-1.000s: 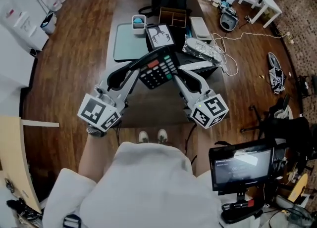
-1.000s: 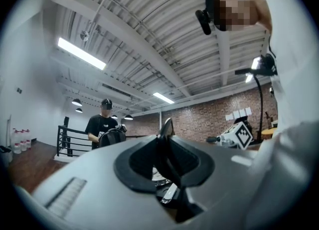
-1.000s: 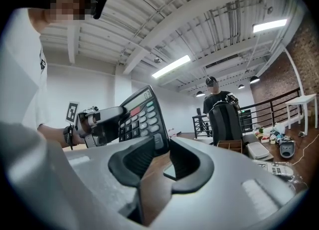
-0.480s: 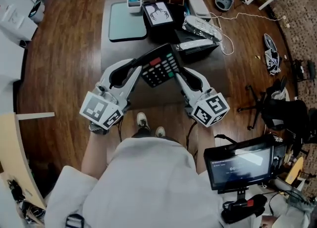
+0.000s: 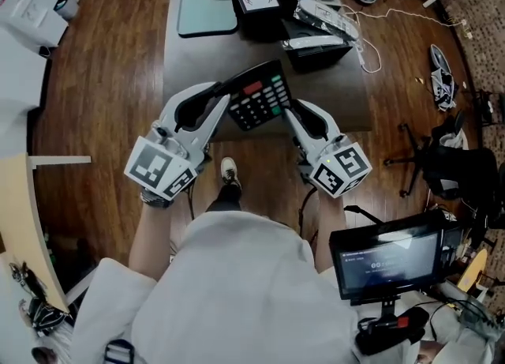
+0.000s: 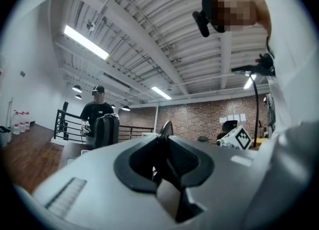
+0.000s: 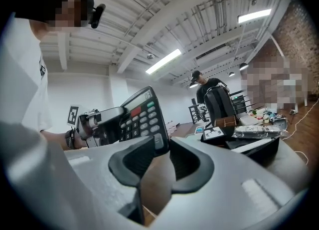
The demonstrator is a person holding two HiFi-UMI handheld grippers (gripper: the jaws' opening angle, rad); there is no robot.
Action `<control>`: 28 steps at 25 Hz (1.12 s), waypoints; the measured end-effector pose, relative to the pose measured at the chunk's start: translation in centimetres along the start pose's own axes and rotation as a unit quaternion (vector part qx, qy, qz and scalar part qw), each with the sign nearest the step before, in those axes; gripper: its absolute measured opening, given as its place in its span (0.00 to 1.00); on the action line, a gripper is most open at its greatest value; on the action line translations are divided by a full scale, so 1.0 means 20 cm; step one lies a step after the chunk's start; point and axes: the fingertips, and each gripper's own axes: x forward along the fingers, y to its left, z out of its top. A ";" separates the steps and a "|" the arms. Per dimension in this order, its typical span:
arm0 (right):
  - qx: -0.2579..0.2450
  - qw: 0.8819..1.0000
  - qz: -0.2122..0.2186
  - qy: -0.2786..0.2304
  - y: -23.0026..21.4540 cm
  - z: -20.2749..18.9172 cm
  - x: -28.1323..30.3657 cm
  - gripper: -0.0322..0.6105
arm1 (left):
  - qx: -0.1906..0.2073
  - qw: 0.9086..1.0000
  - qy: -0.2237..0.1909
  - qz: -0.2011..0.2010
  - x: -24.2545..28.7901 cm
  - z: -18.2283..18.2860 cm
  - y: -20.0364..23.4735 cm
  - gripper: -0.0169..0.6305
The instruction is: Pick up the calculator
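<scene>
Worktop at 12 o'clock. Calculator looks clear of it, tilted over its near edge. Your left hand-held gripper clamps its 9 o'clock edge, your right hand-held gripper its 3 o'clock edge. Pick looks done.

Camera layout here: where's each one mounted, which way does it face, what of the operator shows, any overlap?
Head view: on the person's head, facing steeply down at the calculator, held above the desk by the left gripper and right gripper; torso shows.
Left gripper view: rides the left gripper, facing across the room along its jaws, shut on the calculator's edge; torso at right.
Right gripper view: rides the right gripper, same way, jaws shut on the calculator; torso at left.
Shared: calculator in all three.
</scene>
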 end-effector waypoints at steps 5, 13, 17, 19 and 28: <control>-0.017 1.000 0.012 -0.021 0.10 0.01 -0.31 0.20 | 0.017 1.000 -0.011 0.005 -0.09 0.02 -0.33 0.13; -0.033 0.999 0.020 -0.018 0.29 -0.08 -1.02 0.20 | 0.002 0.999 -0.037 0.018 -0.28 -0.08 -1.03 0.14; -0.036 0.999 0.029 -0.019 0.40 -0.11 -1.25 0.20 | 0.009 0.999 -0.036 0.025 -0.39 -0.06 -1.28 0.13; -0.035 0.999 0.034 -0.024 0.47 -0.12 -1.31 0.20 | 0.018 0.999 -0.034 0.030 -0.46 -0.04 -1.35 0.13; -0.032 0.996 0.055 -0.058 0.66 -0.06 -1.37 0.20 | 0.052 0.997 -0.041 0.035 -0.61 0.11 -1.45 0.13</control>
